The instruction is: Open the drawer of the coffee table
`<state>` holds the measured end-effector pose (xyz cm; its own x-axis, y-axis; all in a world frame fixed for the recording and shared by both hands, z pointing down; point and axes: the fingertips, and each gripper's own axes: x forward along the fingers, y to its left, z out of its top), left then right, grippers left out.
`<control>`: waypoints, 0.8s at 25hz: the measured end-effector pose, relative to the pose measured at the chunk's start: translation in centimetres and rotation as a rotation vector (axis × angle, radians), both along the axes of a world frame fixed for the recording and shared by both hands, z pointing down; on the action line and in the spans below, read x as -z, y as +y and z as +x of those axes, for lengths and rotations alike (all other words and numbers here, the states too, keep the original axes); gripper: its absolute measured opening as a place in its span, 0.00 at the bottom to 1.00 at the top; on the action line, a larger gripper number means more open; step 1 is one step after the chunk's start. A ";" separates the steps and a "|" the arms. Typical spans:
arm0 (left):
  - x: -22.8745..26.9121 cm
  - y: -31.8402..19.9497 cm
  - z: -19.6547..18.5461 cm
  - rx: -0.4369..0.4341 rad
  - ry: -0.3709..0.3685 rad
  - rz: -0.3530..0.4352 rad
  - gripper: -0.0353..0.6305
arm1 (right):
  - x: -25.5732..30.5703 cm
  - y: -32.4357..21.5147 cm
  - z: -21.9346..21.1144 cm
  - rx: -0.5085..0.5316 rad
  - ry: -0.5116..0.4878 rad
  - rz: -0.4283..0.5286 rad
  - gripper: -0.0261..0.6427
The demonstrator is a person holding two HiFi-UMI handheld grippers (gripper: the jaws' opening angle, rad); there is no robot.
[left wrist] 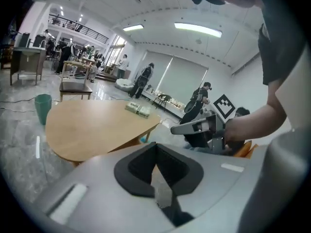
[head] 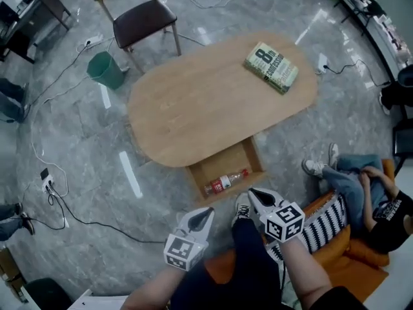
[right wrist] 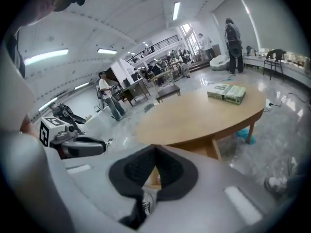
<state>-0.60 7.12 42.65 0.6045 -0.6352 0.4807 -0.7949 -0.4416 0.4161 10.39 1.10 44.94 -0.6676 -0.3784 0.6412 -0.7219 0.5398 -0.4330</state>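
Left gripper [head: 204, 216] and right gripper [head: 255, 194] are closed and empty, apart from the open light-wood drawer [head: 222, 165]. Risk: the nearby white shoe [head: 242, 206] bumps the drawer, rolling the red-labelled clear plastic bottle [head: 224, 183] inside.

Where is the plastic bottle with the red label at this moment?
In the head view the bottle lies on its side inside the open drawer, which juts from the near edge of the oval coffee table.

Head view: from high above, steeply down, coffee table [head: 206, 102] at upper centre; left gripper view: low, near-level, table at left of frame; right gripper view: same, table at right; shared by all: table, book [head: 271, 68].
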 end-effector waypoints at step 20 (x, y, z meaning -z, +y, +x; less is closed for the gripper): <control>27.6 1.7 5.0 -0.306 0.092 0.134 0.06 | 30.5 5.8 -4.3 0.057 -0.177 0.260 0.04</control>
